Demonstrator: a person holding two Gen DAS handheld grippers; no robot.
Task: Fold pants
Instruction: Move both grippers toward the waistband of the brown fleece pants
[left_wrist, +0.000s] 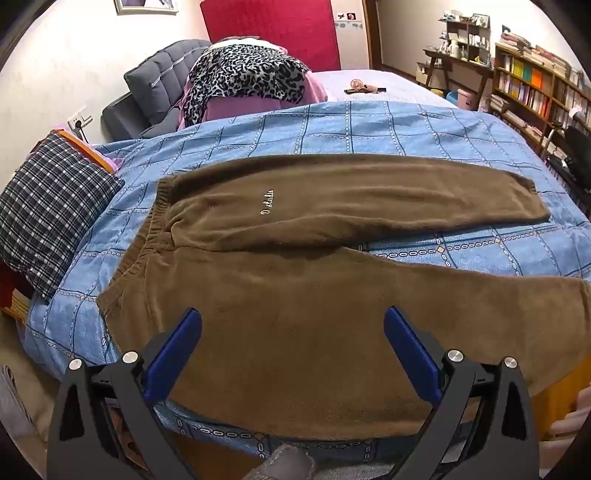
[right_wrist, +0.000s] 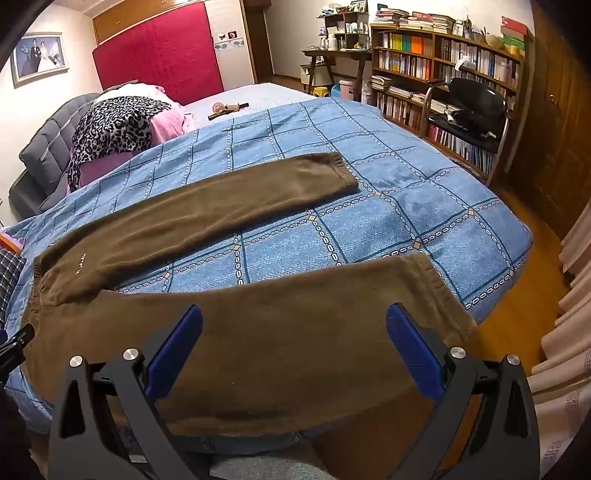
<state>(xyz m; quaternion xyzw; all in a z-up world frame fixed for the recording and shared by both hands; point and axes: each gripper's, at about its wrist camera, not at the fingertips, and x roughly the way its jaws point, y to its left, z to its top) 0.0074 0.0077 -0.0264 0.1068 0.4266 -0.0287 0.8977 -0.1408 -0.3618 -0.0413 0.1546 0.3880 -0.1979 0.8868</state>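
Brown fleece pants (left_wrist: 295, 288) lie flat on the blue checked bedspread (left_wrist: 351, 125), waistband to the left, both legs spread apart to the right. My left gripper (left_wrist: 292, 321) hovers open over the near leg close to the waist, nothing between its blue pads. In the right wrist view the same pants (right_wrist: 258, 332) show both cuffs; the far leg (right_wrist: 221, 199) angles away. My right gripper (right_wrist: 294, 321) is open above the near leg, short of its cuff (right_wrist: 436, 280), holding nothing.
A plaid pillow (left_wrist: 51, 214) lies at the bed's left edge. Leopard-print cloth (left_wrist: 243, 81) over pink bedding and a grey headboard sit at the far end. A bookshelf (right_wrist: 443, 66) and black chair (right_wrist: 472, 110) stand right of the bed. Curtains (right_wrist: 561, 350) hang at right.
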